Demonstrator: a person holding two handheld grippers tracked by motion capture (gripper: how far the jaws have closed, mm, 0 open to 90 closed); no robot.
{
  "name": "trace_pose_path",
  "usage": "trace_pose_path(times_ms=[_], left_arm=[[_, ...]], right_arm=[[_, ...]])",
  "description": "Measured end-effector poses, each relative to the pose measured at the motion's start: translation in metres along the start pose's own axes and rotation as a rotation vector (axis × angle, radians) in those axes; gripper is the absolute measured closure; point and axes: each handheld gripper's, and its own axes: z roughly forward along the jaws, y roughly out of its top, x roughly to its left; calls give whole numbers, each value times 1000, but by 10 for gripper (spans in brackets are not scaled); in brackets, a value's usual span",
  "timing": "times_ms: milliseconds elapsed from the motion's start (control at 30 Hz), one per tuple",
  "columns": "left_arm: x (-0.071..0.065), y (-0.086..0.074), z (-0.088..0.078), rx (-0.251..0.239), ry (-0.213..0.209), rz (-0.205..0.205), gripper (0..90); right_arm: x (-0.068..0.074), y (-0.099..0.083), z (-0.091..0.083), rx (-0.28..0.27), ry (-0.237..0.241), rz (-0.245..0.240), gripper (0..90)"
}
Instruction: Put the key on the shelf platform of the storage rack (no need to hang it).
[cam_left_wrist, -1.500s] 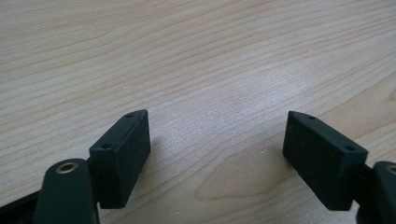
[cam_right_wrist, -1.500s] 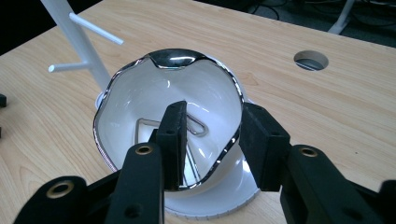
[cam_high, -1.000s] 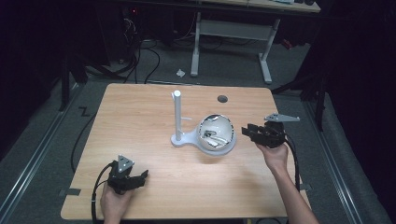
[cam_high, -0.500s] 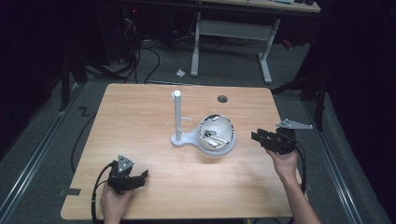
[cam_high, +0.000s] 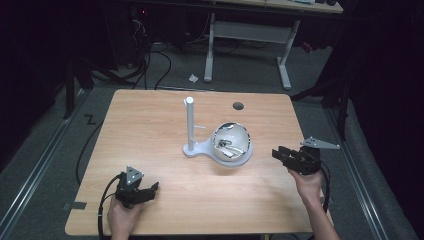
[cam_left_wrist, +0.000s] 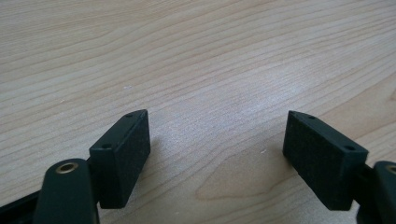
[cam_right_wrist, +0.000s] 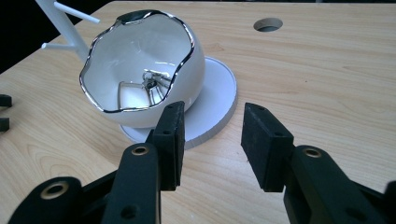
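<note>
The bowl (cam_right_wrist: 142, 74) is located just beyond the right gripper (cam_right_wrist: 210, 140), whose parted jaws are empty. The left gripper (cam_left_wrist: 217, 154) is held wide apart.

A light wooden table (cam_high: 150, 125) with a round cable hole (cam_high: 238, 106) stands on grey carpet (cam_high: 45, 165). Beyond it (mostly in shadow) stands a desk on white legs (cam_high: 285, 65), with black cables (cam_high: 150, 60) trailing over the floor and a scrap of white paper (cam_high: 193, 78). The room is dark.
</note>
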Motion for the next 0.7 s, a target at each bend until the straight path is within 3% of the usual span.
trace_pose_path(times_ms=[367, 700], left_arm=[[0, 0, 0, 0, 0, 0, 236], [0, 0, 0, -1, 0, -1, 236]], right_arm=[[7, -10, -2, -2, 10, -14, 597], [16, -21, 3, 38, 26, -33, 600]])
